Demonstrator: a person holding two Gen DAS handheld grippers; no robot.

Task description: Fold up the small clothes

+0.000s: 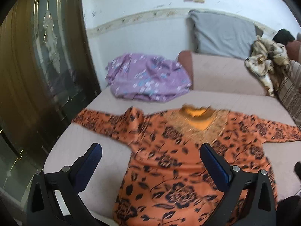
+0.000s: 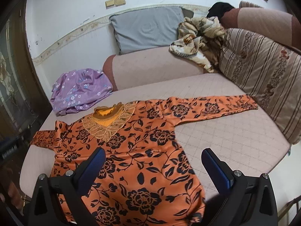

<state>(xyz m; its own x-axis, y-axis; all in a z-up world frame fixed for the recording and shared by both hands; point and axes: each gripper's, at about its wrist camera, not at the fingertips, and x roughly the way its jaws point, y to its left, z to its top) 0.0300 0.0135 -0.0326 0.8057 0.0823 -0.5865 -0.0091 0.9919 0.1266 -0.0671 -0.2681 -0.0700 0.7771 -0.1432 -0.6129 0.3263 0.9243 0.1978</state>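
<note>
The orange floral top [image 2: 135, 150] was spread flat on the sofa seat [image 2: 235, 141], sleeves run 9 to 3 o'clock. Both the left claw [image 1: 150, 167] and right claw [image 2: 152, 171] were held wide open, empty, above its body; the long right sleeve [image 2: 216, 105] lay at 1 o'clock, judged nearer the right claw.

Grey pillow [image 2: 148, 28], striped cushion [image 2: 263, 79], crumpled blanket [image 2: 197, 41]

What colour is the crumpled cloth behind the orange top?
Purple cloth with small white and blue flowers, clearest in the right wrist view.
</note>
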